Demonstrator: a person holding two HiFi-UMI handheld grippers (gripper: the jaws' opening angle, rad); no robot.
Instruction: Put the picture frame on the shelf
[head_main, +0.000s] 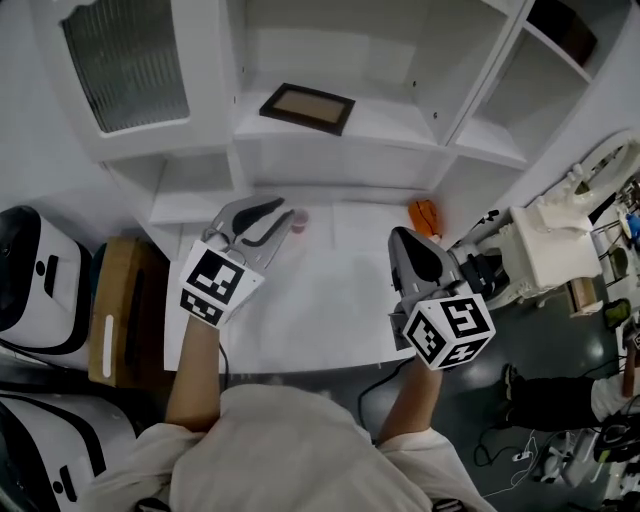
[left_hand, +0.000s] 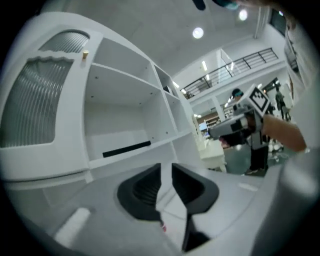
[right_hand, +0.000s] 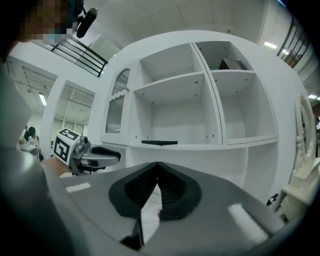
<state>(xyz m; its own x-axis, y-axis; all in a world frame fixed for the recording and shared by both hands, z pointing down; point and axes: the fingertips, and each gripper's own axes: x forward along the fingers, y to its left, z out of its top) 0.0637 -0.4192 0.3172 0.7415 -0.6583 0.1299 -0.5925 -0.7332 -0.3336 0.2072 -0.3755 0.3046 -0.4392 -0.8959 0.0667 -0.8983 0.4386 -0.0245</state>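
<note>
Black ribbed jaws of the left gripper (left_hand: 166, 167) stood almost together, with a slim gap between them and nothing in it. The right gripper (right_hand: 157, 165) had its jaws pressed together, also empty. Both hovered over the white tabletop (head_main: 330, 300), well apart from the dark-brown rectangular picture frame (head_main: 307, 108), which lay flat on the white cabinet shelf (head_main: 395, 128). Placement looked done; backing off low and level, clear of the shelf edge, would probably leave the frame undisturbed.
</note>
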